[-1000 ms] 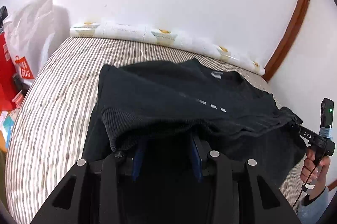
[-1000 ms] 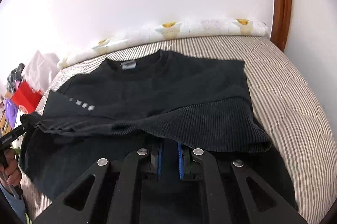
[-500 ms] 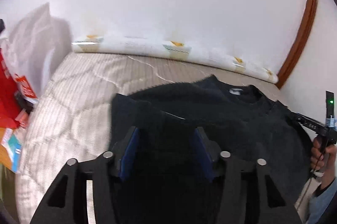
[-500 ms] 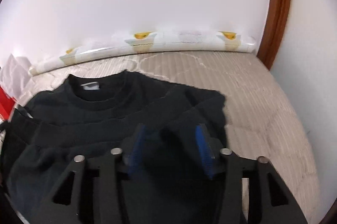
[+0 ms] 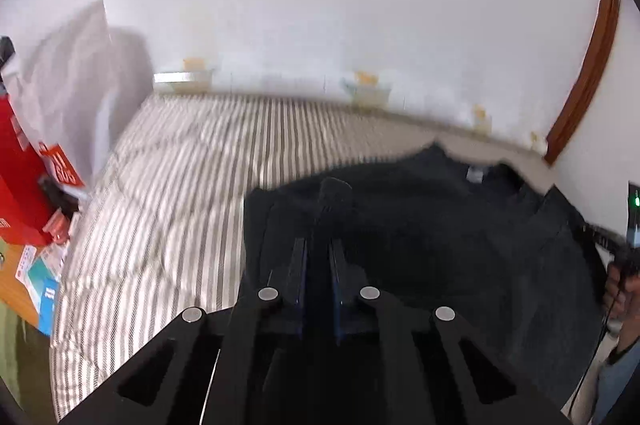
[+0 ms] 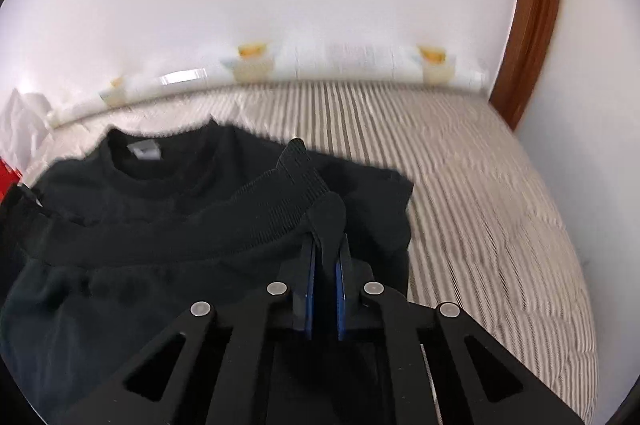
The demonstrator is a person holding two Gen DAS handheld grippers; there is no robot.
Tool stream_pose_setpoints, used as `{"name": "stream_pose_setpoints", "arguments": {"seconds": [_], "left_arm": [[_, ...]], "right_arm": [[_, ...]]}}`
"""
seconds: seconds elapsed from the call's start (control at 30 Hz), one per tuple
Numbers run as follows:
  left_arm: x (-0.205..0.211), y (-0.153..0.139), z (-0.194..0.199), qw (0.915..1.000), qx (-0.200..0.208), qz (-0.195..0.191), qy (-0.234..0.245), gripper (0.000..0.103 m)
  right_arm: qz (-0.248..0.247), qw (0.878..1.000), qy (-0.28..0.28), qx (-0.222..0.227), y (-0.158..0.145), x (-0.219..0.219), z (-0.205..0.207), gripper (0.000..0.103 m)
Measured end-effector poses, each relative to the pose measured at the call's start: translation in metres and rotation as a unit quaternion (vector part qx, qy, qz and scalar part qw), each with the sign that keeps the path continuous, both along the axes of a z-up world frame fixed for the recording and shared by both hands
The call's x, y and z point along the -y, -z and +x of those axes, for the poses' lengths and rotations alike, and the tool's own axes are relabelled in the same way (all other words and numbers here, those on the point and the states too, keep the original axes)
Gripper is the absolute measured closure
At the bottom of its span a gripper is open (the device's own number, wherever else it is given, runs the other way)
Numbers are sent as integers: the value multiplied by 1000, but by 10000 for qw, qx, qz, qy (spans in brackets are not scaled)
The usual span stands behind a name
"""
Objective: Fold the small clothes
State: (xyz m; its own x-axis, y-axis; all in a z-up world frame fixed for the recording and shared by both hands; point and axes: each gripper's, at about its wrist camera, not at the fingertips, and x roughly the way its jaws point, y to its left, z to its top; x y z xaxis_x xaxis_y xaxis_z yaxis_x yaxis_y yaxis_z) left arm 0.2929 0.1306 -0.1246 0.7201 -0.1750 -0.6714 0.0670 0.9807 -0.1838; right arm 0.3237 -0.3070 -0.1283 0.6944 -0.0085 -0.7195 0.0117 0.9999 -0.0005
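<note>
A black sweatshirt [image 6: 160,225] lies on a striped mattress [image 6: 480,185], neckline toward the wall and its grey neck label [image 6: 146,152] facing up. The right gripper [image 6: 325,257] has its blue-padded fingers [image 6: 310,289] drawn close, pinching a raised bit of the ribbed hem [image 6: 280,209] that lies folded across the chest. The left gripper [image 5: 319,257] has its fingers [image 5: 298,277] likewise pressed onto a bunched-up piece of the same black fabric at the garment's left edge. A roll of white printed plastic [image 6: 256,69] runs along the wall at the head of the mattress. Off the left side stand a red bag [image 5: 20,185] and a white bag [image 5: 76,85]; what they hold cannot be made out. A wooden door frame [image 6: 532,17] rises on the right.
</note>
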Motion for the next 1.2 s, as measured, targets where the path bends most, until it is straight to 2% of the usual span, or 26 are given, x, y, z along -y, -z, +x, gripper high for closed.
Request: {"name": "stream_pose_setpoints", "arguments": {"seconds": [0.1,0.17,0.27,0.37,0.43,0.6,0.67,0.7,0.73,0.87,1.0,1.13,1.2], "left_arm": [[3,-18,8,9994,258,-181,-129,93],[9,-19,21,9995,243,-106,-173,93],[16,-5,38,9998,64,17,-199,93],[23,15,50,9993,-222,182,-245,93],[25,25,52,9985,-374,279,-281,93],[21,28,50,9980,-471,315,-267,88],[26,29,49,9975,-491,433,-281,87],[28,30,49,9972,-494,493,-281,85],[29,30,48,9968,-499,565,-283,85],[30,29,41,9962,-509,643,-294,74],[30,31,26,9951,-580,770,-203,65],[31,31,3,9939,-591,930,-56,64],[26,31,-12,9943,-601,879,-111,63]], "right_arm": [[381,9984,6,406,-18,11,-8,96],[409,9977,98,534,-23,17,-7,96],[70,9994,313,150,-5,19,10,96],[90,9990,397,-185,17,23,20,95],[155,9990,394,-173,17,26,20,94],[96,9985,414,-354,25,26,24,88],[-2,9979,527,-382,26,26,23,77],[-93,9972,621,-401,27,27,23,65],[-109,9970,647,-416,27,27,23,63],[-51,9973,562,-480,26,29,18,63],[-346,9968,563,-452,21,26,1,63],[-731,9957,451,-342,18,19,-26,63],[-861,9949,419,-306,15,16,-43,63]]}}
